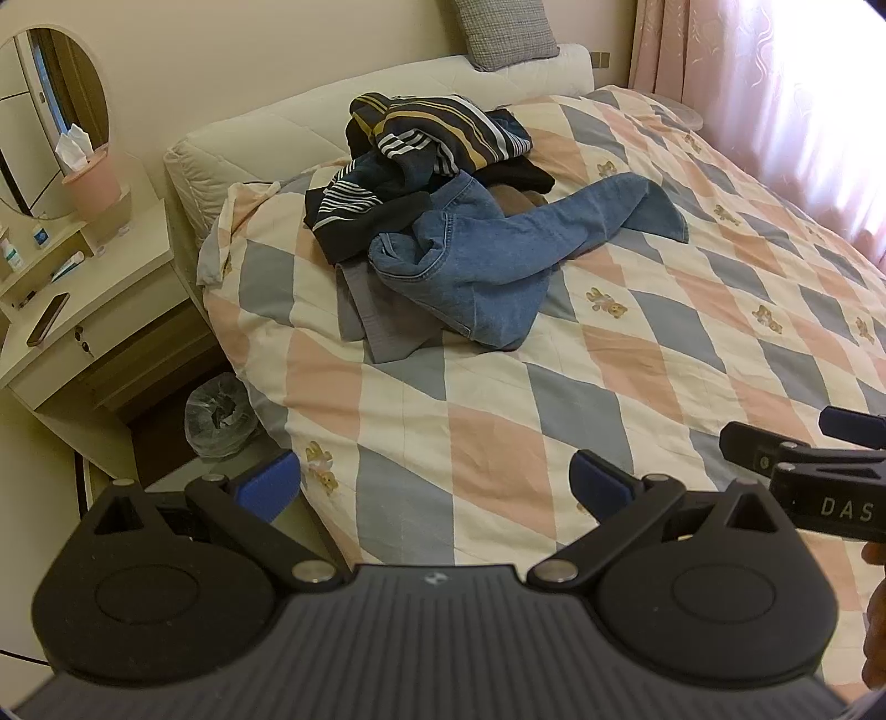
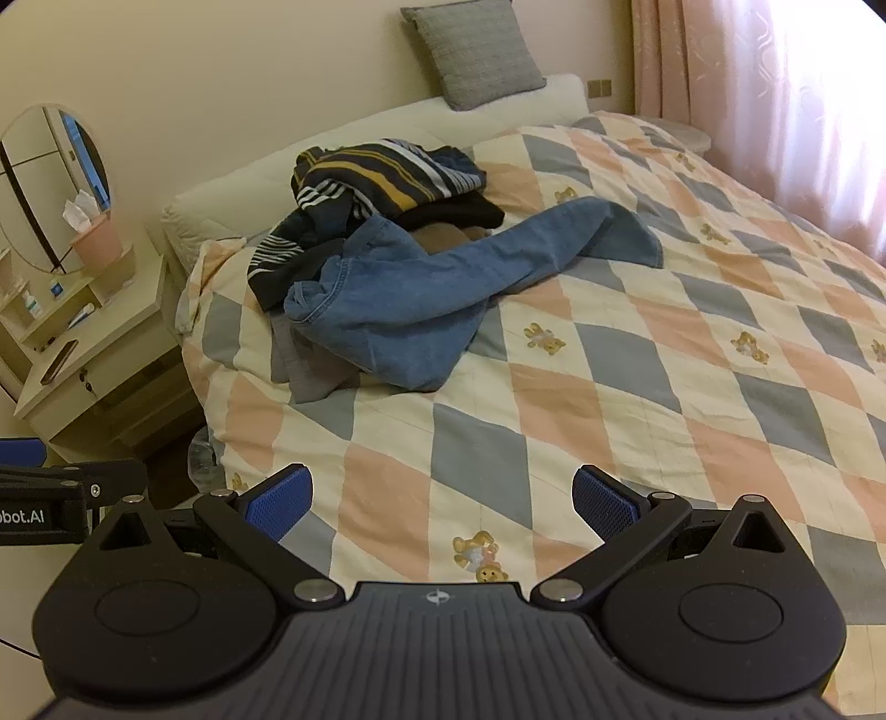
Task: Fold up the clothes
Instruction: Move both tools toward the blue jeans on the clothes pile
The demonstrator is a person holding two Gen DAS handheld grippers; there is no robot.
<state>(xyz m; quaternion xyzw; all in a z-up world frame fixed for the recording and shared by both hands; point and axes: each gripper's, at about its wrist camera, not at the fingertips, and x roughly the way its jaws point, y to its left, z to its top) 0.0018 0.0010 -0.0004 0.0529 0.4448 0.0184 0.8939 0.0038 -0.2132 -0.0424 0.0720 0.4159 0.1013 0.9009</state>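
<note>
A loose pile of clothes (image 1: pixel 443 221) lies unfolded in the upper middle of the left wrist view, on the far left part of a bed covered by a diamond-patterned quilt (image 1: pixel 637 387) in pink, grey-blue and cream with small bear prints. On top of the front of the pile sprawl blue jeans (image 1: pixel 487 260), one leg stretched toward the right of the frame; behind them sit a striped dark garment (image 1: pixel 437 130) with yellow and white bands and a black piece (image 1: pixel 365 227), and a grey garment (image 1: pixel 371 315) pokes out beneath the jeans at the lower left of the heap. The left gripper (image 1: pixel 434 487) hangs over the near edge of the quilt at the bottom of its view, blue pads spread wide, holding nothing, well apart from the pile. The right gripper (image 2: pixel 443 498) is likewise spread and empty over the near quilt, and its side shows at the right edge of the left view. A grey cushion (image 2: pixel 473 52) leans on the wall above the white headboard (image 2: pixel 343 138). At the left stands a cream bedside cabinet (image 1: pixel 116 288) with a round mirror (image 1: pixel 52 111), a pink tissue holder (image 1: pixel 91 177) and a phone (image 1: pixel 49 318); pink curtains (image 1: pixel 775 83) fill the upper right.
</note>
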